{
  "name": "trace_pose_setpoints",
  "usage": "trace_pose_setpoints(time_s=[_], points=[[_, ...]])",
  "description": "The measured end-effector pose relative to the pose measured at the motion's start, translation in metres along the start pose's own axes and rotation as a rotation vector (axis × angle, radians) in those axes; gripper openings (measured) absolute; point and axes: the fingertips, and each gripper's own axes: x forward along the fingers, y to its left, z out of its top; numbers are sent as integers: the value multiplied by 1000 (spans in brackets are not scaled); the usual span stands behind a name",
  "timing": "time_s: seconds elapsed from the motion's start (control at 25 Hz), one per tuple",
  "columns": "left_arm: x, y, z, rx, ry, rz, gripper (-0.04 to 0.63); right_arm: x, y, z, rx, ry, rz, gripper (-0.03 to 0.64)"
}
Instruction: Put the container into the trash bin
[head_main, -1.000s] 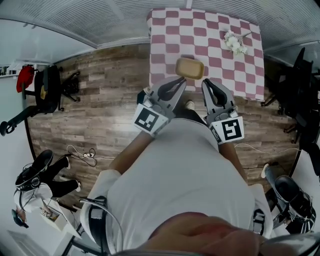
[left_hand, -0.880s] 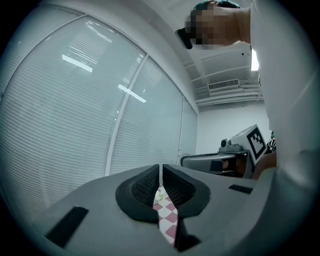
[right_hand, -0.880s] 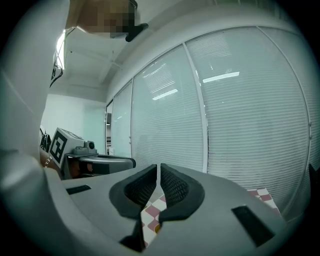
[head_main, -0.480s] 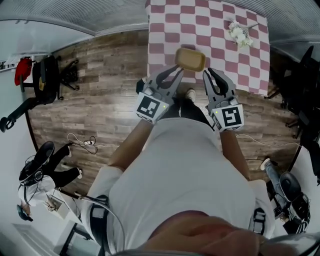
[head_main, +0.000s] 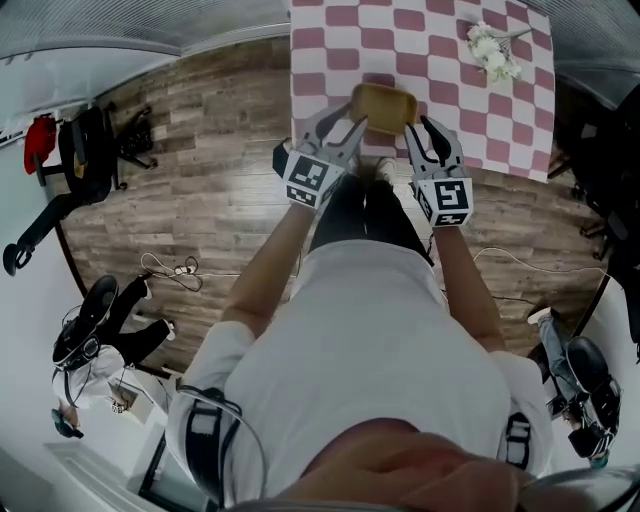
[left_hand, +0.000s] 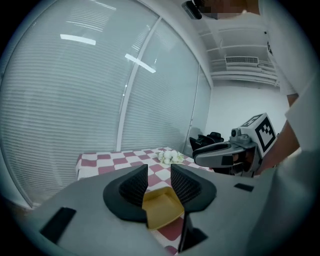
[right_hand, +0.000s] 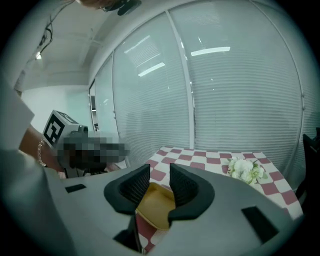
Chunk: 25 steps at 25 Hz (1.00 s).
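container (head_main: 384, 104): we judge it light, crushable | pinch left, right rims | left gripper (head_main: 342, 128), right gripper (head_main: 428, 135): jaws opening, rim between, unclamped

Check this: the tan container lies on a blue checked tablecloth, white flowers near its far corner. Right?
Not blue: the head view shows a pink checked tablecloth. The tan container lies on it, white flowers near its far corner.

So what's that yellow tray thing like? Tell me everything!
The tray is tan-yellow and shallow, with rounded corners, maybe paper pulp. It's empty and lies flat, open side up, on the checked cloth near the table's edge. The left gripper and right gripper flank it, jaws opening, the tray showing between each pair, not pinched.
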Motion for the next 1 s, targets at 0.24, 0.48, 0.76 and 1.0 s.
trace_pose_setpoints(time_s=[0.24,0.48,0.76,1.0], points=[[31,29,-60,-47,99,15,156,36,-33,-64,33,101,-60,142],[54,43,-113,-102,198,20,176,58,-50,-114,84,186,-79,154],[68,47,-142,-149,255,14,181,74,-56,-147,135,239,-85,163],[71,49,-149,-192,272,22,183,78,-52,-165,180,282,-91,163]])
